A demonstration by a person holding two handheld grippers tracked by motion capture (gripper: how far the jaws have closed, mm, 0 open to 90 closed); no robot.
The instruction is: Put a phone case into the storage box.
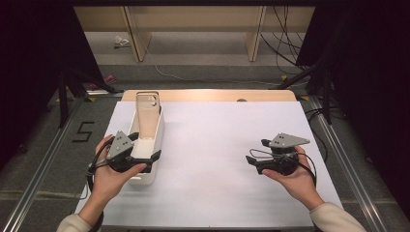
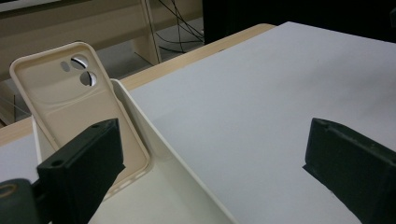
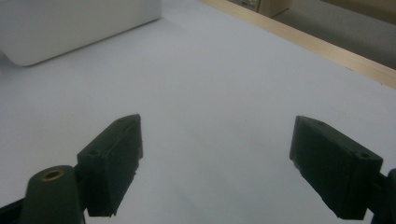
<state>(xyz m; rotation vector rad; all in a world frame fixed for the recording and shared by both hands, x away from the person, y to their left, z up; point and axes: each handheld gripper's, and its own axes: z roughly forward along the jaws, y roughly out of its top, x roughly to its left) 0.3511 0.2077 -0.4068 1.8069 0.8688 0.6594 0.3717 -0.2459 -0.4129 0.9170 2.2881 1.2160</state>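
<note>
Inside the white bin (image 1: pixel 153 145), a beige phone case (image 1: pixel 147 116) stands propped against its far wall, likely for an easy pinch. Over the bin's near end, the left gripper (image 1: pixel 145 145) is spread and empty; right of the bin, the right gripper (image 1: pixel 256 152) idles, jaws spread.

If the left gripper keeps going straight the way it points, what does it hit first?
Probably the white tray's long wall, between the open jaws of the left gripper; the phone case stands just left of that line. Depth is uncertain.
</note>
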